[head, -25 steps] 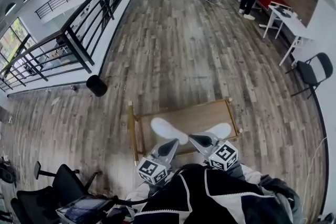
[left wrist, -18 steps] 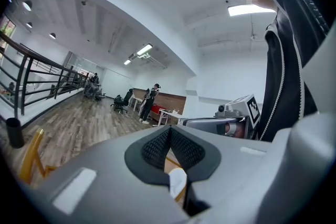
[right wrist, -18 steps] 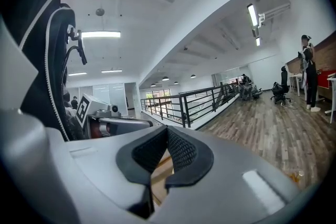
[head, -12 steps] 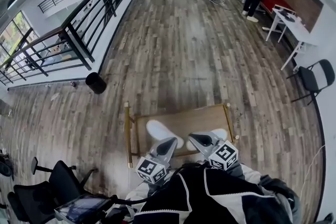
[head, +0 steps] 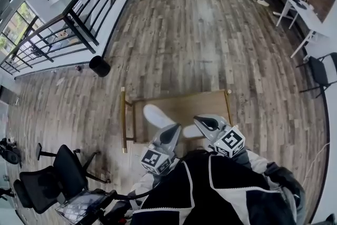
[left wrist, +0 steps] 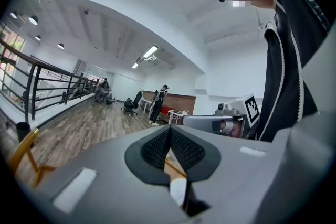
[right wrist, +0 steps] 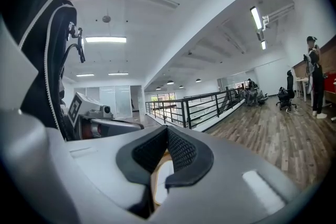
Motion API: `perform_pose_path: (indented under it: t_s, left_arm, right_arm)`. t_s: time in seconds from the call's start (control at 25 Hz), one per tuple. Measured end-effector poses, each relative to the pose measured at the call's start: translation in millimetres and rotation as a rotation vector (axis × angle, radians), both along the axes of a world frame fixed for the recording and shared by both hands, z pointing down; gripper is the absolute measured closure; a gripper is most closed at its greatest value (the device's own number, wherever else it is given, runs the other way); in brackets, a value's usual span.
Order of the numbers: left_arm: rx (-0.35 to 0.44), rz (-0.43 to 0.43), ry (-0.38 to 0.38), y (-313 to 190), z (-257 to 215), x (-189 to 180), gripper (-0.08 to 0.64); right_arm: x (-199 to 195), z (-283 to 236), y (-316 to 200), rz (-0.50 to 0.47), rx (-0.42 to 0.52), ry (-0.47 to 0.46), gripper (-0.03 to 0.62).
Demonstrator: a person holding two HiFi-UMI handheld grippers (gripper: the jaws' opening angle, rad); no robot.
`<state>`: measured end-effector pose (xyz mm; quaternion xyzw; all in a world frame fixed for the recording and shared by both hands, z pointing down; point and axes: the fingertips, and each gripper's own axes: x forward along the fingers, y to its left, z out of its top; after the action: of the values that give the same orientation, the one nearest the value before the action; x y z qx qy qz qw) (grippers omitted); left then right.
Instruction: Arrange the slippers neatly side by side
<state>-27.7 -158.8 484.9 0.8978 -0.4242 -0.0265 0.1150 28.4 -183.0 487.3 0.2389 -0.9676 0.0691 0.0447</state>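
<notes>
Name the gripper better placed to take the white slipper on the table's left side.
Likely left. The left gripper, jaws shut, sits just behind that slipper; the right gripper is farther right.

The right gripper (right wrist: 167, 134) has its jaws pressed together, with a black railing (right wrist: 210, 105) beyond.

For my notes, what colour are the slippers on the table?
White: the slippers show best in the head view.

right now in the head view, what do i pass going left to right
office chair → bin → slipper → right gripper → folding chair
</notes>
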Motion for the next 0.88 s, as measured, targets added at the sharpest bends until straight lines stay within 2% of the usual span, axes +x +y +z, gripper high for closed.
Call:
perform_pose_path:
  t_s: [0.12, 0.24, 0.48, 0.76, 0.88]
  left_arm:
    - [0.002, 0.035, -0.039, -2.4, 1.4, -1.0, 0.541]
    - [0.003, 0.035, -0.070, -8.9, 1.5, -8.8, 0.540]
    - [-0.041, 0.000, -0.076, -9.0, 18.5, -23.2, 0.540]
    - [-0.219, -0.147, -0.050, -41.9, 84.8, -63.4, 0.541]
    - [-0.300, -0.185, -0.076, -53.4, 117.9, -74.5, 0.546]
  right_arm:
    - [4.3, -4.6, -5.6, 0.045, -0.009, -0.028, 0.588]
    - [6.0, -6.0, -9.4, 0.078, -0.030, -0.055, 0.588]
    - [3.6, -2.3, -3.4, 0.061, -0.038, -0.039, 0.588]
    - [11.7, -2.5, -2.2, 0.073, -0.037, -0.025, 0.588]
    - [17.1, -4.1, 2.9, 0.085, -0.034, -0.013, 0.588]
